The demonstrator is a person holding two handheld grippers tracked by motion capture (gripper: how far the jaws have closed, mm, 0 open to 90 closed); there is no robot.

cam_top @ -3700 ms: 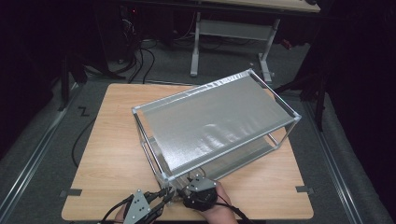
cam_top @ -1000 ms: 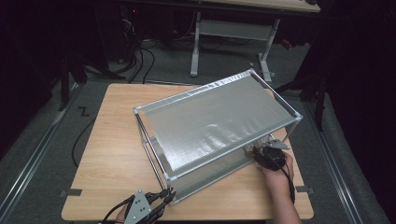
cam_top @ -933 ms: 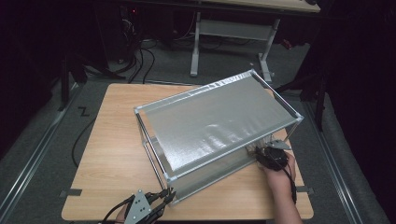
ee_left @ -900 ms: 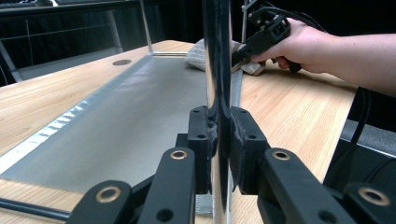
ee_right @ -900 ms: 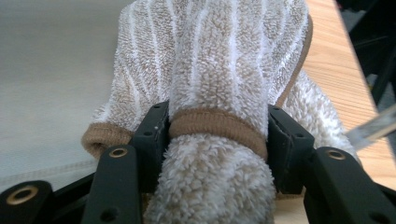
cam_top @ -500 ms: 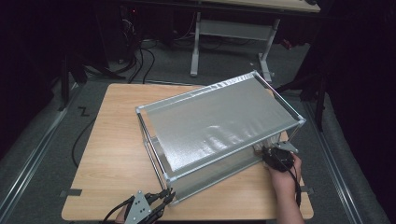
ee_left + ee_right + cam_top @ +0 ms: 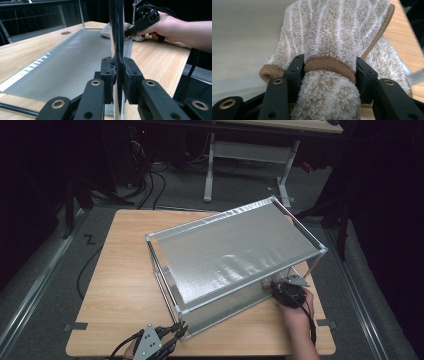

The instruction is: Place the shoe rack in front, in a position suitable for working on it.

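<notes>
- Towel [image 7: 329, 50] bunched between right gripper [image 7: 329, 72] pads, jaws just closing on it; lies on lower shelf [image 7: 75, 62] at rack's far-right end.
- Left gripper [image 7: 117, 75] clamped tight on near corner post [image 7: 116, 30], steadying rack [image 7: 240, 245].
- Shelf's long axis runs leftward from towel.

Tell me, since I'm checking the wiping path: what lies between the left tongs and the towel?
In the left gripper view, the bare grey bottom shelf runs from the left tongs, shut on the rack's post, to the towel.
</notes>
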